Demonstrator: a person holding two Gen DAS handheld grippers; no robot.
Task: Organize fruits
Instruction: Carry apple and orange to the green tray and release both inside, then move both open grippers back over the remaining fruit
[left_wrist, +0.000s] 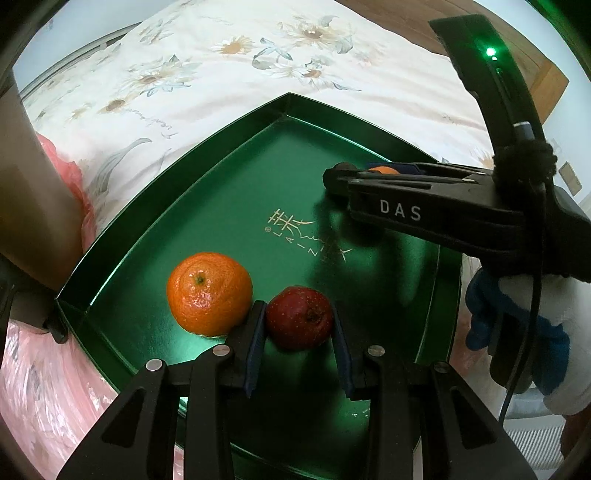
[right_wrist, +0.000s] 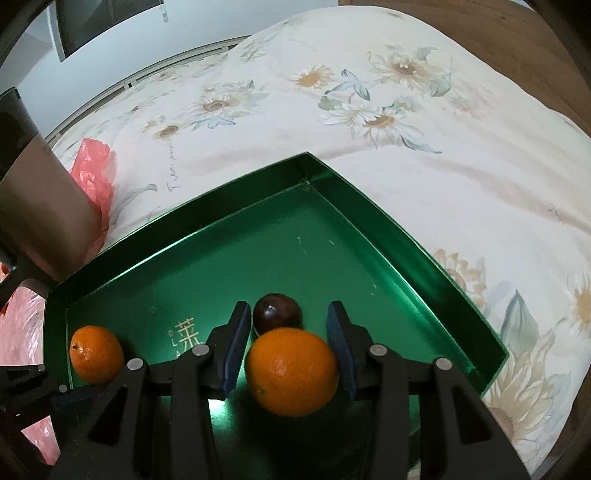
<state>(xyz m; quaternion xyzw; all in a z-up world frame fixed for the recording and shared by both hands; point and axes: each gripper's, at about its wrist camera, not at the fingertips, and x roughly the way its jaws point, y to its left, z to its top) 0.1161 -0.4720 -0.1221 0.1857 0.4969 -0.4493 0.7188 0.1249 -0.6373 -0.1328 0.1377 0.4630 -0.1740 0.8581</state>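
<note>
A green tray (left_wrist: 177, 206) lies on a flowered bedspread. In the left wrist view my left gripper (left_wrist: 299, 321) has its blue pads on both sides of a small red fruit (left_wrist: 300, 317) on the tray floor. A mandarin (left_wrist: 209, 293) sits just left of it. My right gripper (left_wrist: 354, 177) comes in from the right above the tray, holding an orange (left_wrist: 384, 170). In the right wrist view the right gripper (right_wrist: 286, 332) holds that orange (right_wrist: 291, 371) between its pads, and a dark round fruit (right_wrist: 276, 314) lies just beyond it. The mandarin (right_wrist: 96, 354) lies at the tray's left.
The tray (right_wrist: 406, 236) has raised walls. A crumpled pink plastic bag (right_wrist: 94, 170) lies left of it beside a dark upright object (right_wrist: 40, 206). More pink plastic (left_wrist: 40, 387) lies at the lower left. A wooden headboard (left_wrist: 546, 74) shows at the far right.
</note>
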